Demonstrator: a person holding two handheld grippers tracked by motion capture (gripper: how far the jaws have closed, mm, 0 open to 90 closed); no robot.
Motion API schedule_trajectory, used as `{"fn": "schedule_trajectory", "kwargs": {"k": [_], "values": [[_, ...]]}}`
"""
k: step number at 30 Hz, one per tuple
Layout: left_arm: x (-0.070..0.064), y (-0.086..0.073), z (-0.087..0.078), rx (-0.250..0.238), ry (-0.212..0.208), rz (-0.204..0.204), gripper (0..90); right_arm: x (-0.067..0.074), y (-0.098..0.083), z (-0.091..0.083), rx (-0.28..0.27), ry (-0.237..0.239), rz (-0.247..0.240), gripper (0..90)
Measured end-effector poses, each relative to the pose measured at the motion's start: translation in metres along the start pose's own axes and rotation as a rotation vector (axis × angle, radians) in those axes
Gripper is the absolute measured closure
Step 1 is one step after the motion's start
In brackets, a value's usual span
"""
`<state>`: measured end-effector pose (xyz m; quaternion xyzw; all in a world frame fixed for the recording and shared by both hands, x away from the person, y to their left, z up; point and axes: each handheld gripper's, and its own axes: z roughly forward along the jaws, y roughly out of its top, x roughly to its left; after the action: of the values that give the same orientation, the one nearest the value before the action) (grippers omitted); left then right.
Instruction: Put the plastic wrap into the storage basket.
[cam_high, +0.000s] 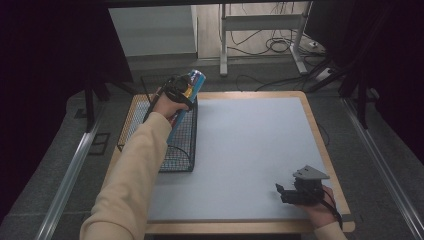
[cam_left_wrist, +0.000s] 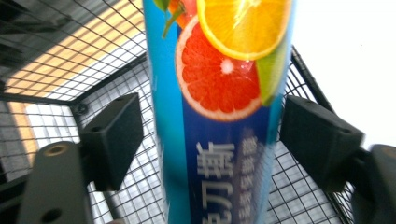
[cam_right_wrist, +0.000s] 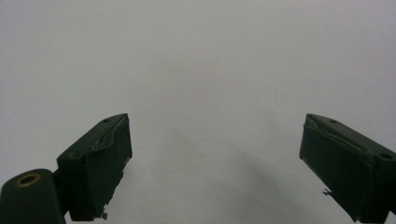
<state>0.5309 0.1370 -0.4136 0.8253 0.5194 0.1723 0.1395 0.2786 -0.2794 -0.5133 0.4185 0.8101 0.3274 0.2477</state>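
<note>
While left tongs (cam_left_wrist: 210, 135) straddle one blue can (cam_left_wrist: 219, 112), one wire basket (cam_high: 182, 150), right tongs (cam_right_wrist: 215, 163) agape

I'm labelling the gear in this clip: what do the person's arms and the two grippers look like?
The left arm wears a pale yellow long sleeve. The left gripper has black blocky jaws on a dark frame. The right gripper is black too, topped by a grey three-cornered plate, with a black cable at the wrist; its pads look scuffed.

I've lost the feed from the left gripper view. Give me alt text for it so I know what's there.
A tall blue can printed with citrus slices stands between the left gripper's two black jaws, with a gap showing beside the left jaw, so a firm grip can't be confirmed. Behind it is a black wire basket, with the pale table surface at the right.
</note>
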Motion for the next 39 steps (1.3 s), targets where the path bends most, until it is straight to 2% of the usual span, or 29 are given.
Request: {"fn": "schedule_trajectory", "kwargs": {"k": [1, 3, 5, 8, 15, 17, 21, 25, 28, 30, 33, 35, 39], "values": [[-0.001, -0.001, -0.004, -0.017, -0.026, -0.011, 18.7, 0.000, 0.000, 0.000, 0.002, 0.002, 0.000, 9.3], [-0.004, -0.004, -0.011, -0.041, -0.048, -0.019, 16.1, 0.000, 0.000, 0.000, 0.004, 0.002, -0.001, 9.3], [-0.007, -0.007, -0.017, -0.060, -0.065, -0.014, 14.8, 0.000, 0.000, 0.000, 0.004, 0.000, -0.002, 9.3], [-0.011, -0.013, -0.024, -0.073, -0.124, 0.008, 14.6, 0.000, 0.000, -0.001, 0.002, -0.001, -0.002, 9.3], [-0.017, -0.033, -0.045, -0.135, -0.180, 0.019, 14.2, 0.001, 0.000, -0.001, 0.001, -0.003, -0.003, 9.3], [-0.020, -0.039, -0.053, -0.154, -0.210, 0.027, 14.8, 0.002, 0.000, -0.001, 0.001, -0.004, -0.003, 9.3], [-0.029, -0.053, -0.070, -0.219, -0.237, 0.055, 14.9, 0.002, 0.001, -0.001, -0.001, -0.006, -0.004, 9.3], [-0.047, -0.065, -0.084, -0.265, -0.257, 0.097, 15.4, 0.003, 0.001, -0.002, -0.001, -0.006, -0.004, 9.3], [-0.065, -0.073, -0.093, -0.296, -0.273, 0.137, 16.6, 0.004, 0.001, -0.002, -0.002, -0.007, -0.007, 9.3], [-0.079, -0.079, -0.097, -0.304, -0.300, 0.162, 16.6, 0.004, 0.001, -0.001, 0.000, -0.009, -0.006, 9.3], [-0.101, -0.089, -0.100, -0.309, -0.330, 0.212, 16.6, 0.005, 0.001, -0.002, 0.000, -0.011, -0.005, 9.3], [-0.112, -0.096, -0.099, -0.305, -0.379, 0.239, 16.5, 0.005, 0.001, -0.002, -0.002, -0.010, -0.007, 9.3], [-0.130, -0.110, -0.094, -0.313, -0.425, 0.249, 16.9, 0.006, 0.001, -0.002, -0.002, -0.009, -0.010, 9.3]]}}
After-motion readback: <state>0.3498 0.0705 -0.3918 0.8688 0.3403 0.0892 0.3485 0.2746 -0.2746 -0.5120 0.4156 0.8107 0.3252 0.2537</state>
